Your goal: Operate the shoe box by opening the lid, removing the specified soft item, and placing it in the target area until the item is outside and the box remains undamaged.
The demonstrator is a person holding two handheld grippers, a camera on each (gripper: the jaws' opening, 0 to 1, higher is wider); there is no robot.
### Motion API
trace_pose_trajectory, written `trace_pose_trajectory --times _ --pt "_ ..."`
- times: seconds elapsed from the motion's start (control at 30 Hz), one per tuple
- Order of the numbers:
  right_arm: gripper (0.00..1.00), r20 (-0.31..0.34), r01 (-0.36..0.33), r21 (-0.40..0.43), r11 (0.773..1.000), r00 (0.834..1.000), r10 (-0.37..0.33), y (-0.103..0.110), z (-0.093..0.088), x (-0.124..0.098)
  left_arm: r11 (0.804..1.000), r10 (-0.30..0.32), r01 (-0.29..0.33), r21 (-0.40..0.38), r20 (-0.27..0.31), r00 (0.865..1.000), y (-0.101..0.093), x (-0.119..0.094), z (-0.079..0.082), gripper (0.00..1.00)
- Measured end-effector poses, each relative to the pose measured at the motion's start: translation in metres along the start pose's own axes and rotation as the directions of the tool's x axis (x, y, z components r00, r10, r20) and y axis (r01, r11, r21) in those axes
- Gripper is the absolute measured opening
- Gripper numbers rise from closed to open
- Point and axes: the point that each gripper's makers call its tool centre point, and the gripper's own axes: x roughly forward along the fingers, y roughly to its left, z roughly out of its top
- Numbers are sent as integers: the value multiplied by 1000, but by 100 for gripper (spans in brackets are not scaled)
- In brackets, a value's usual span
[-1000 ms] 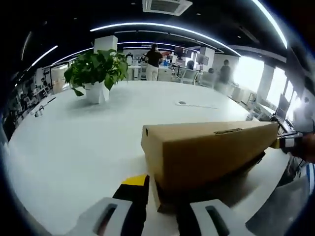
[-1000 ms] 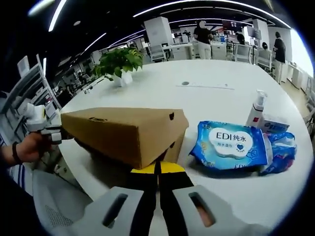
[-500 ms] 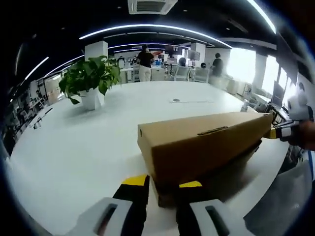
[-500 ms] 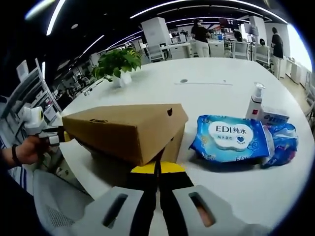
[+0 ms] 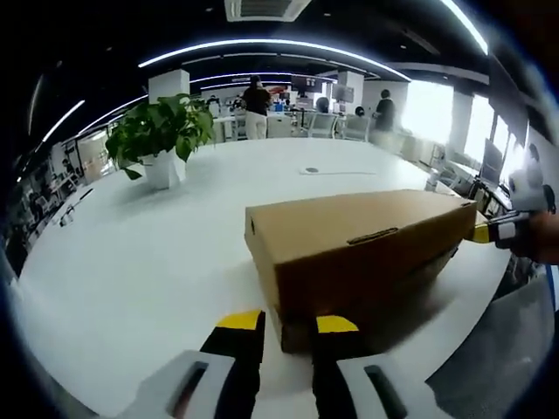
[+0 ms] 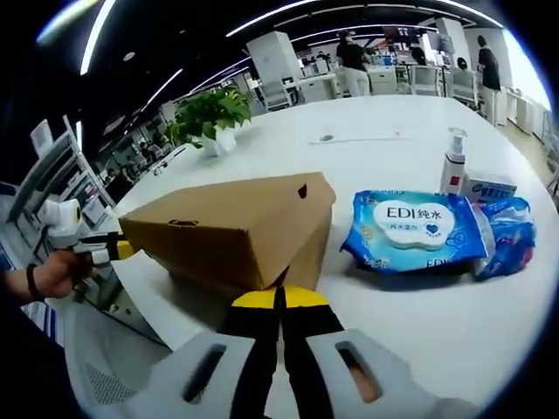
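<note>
Dropping since the earlier frame, the lid (image 5: pixel 349 229) is now sitting nearly flat on the one shoe box (image 5: pixel 367 284). From the left gripper view, the left gripper (image 5: pixel 288 325) is holding its yellow-tipped jaws narrowly apart just before the box's near corner; one potted plant (image 5: pixel 162 135) is standing well behind. From the right gripper view, the right gripper (image 6: pixel 279 299) is keeping its jaws pressed together at the box's end, with one blue wipes pack (image 6: pixel 417 231) and one pump bottle (image 6: pixel 452 162) lying beside on the white table (image 6: pixel 410 305).
</note>
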Motion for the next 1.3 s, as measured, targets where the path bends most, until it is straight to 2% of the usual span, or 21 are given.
trace_pose_trajectory --times 0.63,0.93,1.23,1.3 --pt "0 -1 8 51 999 1000 -8 -5 -13 -1 1000 -19 19 14 -15 1000 -10 -6 -5 21" --pt "0 -25 12 66 998 1000 -10 -5 -24 1 1000 -21 21 -21 -13 1000 -7 -9 -7 21" --pt "0 -2 20 82 996 1000 -20 -11 -16 -4 999 -18 18 -49 -10 1000 -2 -13 -6 21" --pt "0 9 24 90 996 1000 -25 -13 -13 -7 997 -17 17 -76 -7 1000 1 -15 -6 21"
